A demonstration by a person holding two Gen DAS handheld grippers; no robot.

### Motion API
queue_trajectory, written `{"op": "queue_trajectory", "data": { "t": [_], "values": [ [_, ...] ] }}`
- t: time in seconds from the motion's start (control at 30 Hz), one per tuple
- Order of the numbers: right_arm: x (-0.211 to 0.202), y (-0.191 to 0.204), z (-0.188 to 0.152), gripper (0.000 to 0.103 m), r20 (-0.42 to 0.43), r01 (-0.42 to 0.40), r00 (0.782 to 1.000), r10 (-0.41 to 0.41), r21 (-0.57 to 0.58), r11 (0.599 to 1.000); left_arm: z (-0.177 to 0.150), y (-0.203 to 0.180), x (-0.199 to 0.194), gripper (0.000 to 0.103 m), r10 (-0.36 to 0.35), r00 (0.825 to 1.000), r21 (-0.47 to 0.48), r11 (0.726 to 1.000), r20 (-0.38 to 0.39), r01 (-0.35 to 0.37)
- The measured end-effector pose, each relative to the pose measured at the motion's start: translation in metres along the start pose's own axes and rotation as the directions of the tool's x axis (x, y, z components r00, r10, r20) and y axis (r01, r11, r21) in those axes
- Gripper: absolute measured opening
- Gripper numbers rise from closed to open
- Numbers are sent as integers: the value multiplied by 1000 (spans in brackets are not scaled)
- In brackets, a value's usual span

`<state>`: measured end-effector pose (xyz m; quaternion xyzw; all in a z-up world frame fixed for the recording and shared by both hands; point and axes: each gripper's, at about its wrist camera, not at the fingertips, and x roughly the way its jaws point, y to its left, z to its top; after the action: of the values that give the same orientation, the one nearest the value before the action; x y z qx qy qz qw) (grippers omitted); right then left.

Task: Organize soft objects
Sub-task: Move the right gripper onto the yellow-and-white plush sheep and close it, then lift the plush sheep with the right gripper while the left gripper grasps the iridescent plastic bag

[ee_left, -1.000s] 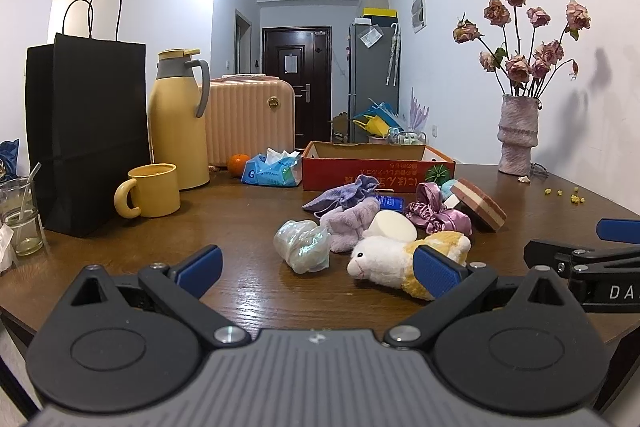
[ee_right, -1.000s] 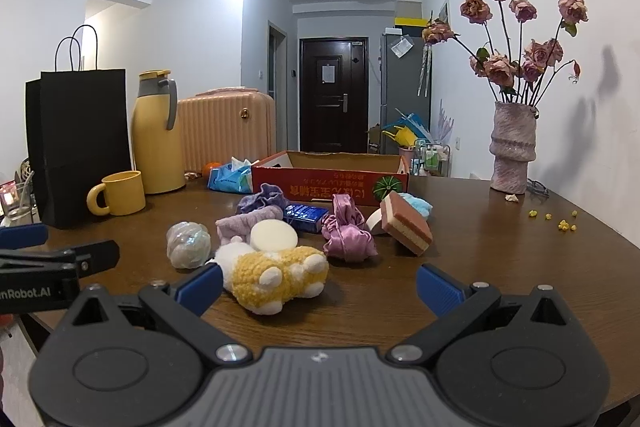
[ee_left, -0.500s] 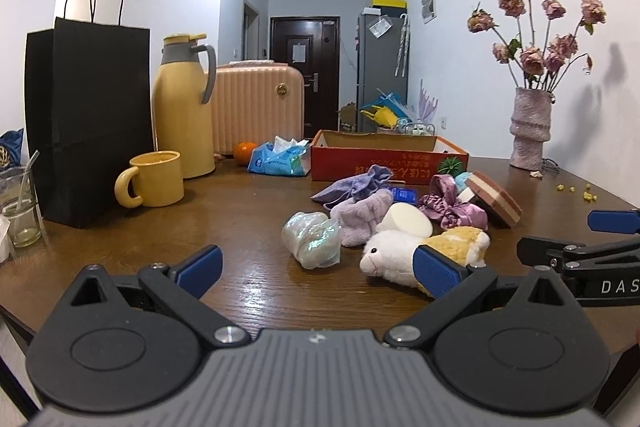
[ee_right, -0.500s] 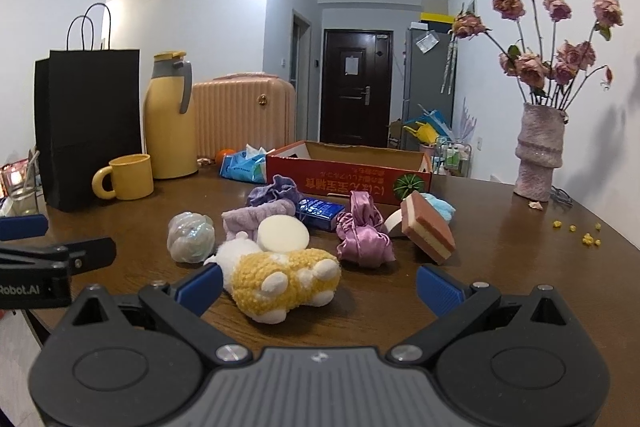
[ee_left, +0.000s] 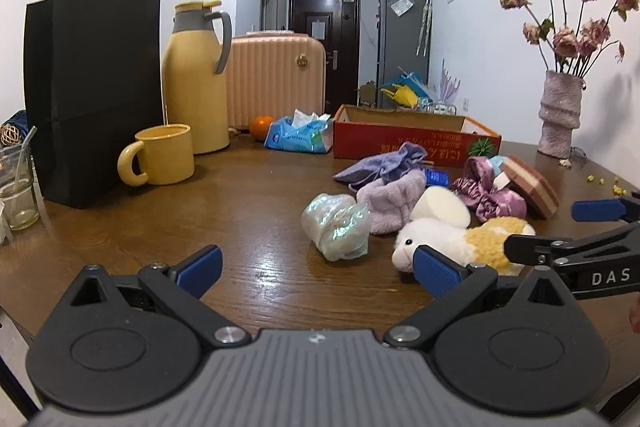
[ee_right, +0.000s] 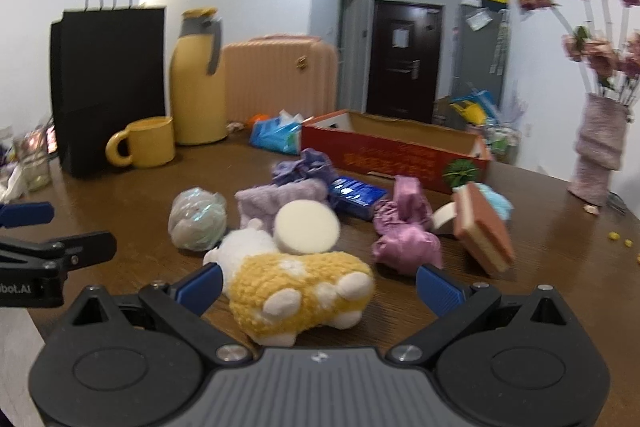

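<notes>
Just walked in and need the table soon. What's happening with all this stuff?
A person is sorting soft items with a hand-held gripper in each hand. The right hand-held gripper is open, its jaws on either side of the yellow and white plush sheep without gripping it. The left hand-held gripper is open and holds nothing. The other soft things, such as the purple scrunchie, lie loose on the table in front of the red cardboard box.

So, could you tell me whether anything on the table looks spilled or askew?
Yes. Small yellow crumbs lie scattered on the table near the vase. The layered sponge sits tilted on edge, and the plush toy lies on its side.
</notes>
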<state>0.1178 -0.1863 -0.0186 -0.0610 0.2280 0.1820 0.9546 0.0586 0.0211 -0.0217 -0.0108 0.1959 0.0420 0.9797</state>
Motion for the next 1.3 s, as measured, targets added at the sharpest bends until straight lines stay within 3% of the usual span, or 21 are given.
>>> {"op": "queue_trajectory", "data": {
  "t": [0.3,0.63,1.3],
  "values": [
    [43,-5,10,103,-79,-59,995,57,-32,998,-4,3,20,103,10,999,-3,1000,-42,-11],
    [78,-14,15,103,-147,-168,975,168,17,986,-7,9,33,103,10,997,-18,1000,-73,-11],
    [89,-15,9,103,-151,-179,970,189,80,981,-7,28,35,103,1,995,-65,998,-98,-7]
  ]
}}
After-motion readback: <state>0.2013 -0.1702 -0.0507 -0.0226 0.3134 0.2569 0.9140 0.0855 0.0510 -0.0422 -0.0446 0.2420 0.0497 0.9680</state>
